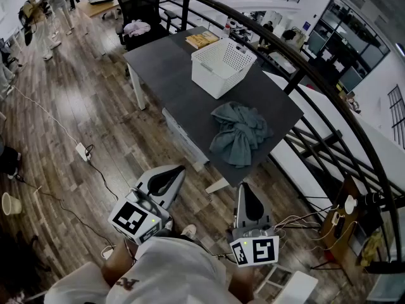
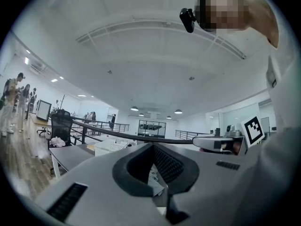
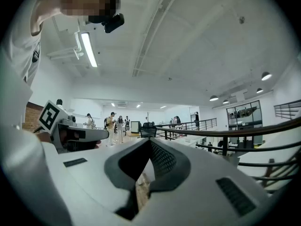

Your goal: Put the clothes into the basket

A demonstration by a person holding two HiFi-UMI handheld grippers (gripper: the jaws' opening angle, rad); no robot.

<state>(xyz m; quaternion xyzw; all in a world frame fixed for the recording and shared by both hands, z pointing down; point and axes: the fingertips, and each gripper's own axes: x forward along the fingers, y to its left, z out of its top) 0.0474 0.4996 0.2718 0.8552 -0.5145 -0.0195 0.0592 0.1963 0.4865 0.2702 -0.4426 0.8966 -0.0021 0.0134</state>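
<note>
Clearly not yet begun. Closed and empty at both left tongs [image 1: 179, 170] and right tongs [image 1: 244, 189], held level close to the body, short of the surface's [image 1: 166, 75] near corner. Straight ahead of the right tongs, and nearer to them than to the left: clothes [image 1: 239, 133], a crumpled heap on the near right part, slightly longer near-to-far. Beyond it, far and a little left, well apart: basket [image 1: 221, 66]. Probably best to open the right tongs and reach forward.

Before me the dark surface [image 1: 163, 68] carries a white basket [image 1: 212, 81] far, crumpled clothes [image 1: 239, 133] near, a yellow book [image 1: 202, 40] farthest.
</note>
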